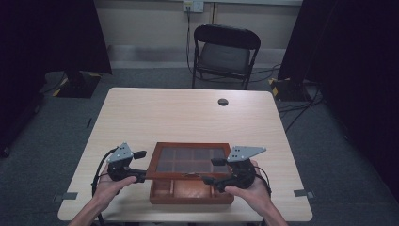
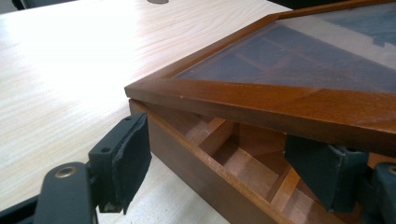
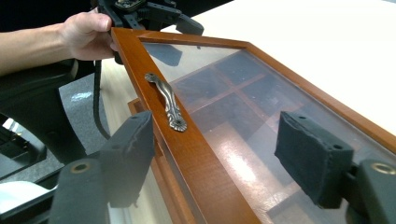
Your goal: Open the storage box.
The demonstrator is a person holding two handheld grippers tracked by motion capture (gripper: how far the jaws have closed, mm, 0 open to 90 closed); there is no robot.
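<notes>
The step in hand looks like raising the glass-paned lid [image 1: 190, 160] of a wooden compartment box [image 1: 190, 190] that sits at the near edge of the bench [image 1: 188, 113]. Nearest, the right claw [image 1: 212, 179] stands spread, its two pads astride the lid's front rail without pressing it; in the right gripper view the brass handle [image 3: 167, 101] lies on that rail just ahead of the near pad [image 3: 133, 154], and the far pad hangs over the glass. The left claw [image 1: 141, 177] sits at the lid's other front corner, also spread: in the left gripper view one pad [image 2: 126, 158] stands free outside the box wall while the other is tucked under the raised rail, so the lid seems to rest on it rather than being pinched. Beyond both claws the lid slopes down toward its far edge, the open compartments showing beneath. I judge the lid only partly lifted; the next move calls for the right claw to close on the front rail or get under it, then both hands swinging the lid up and back together, evenly so the frame does not twist or slip off the pad.
</notes>
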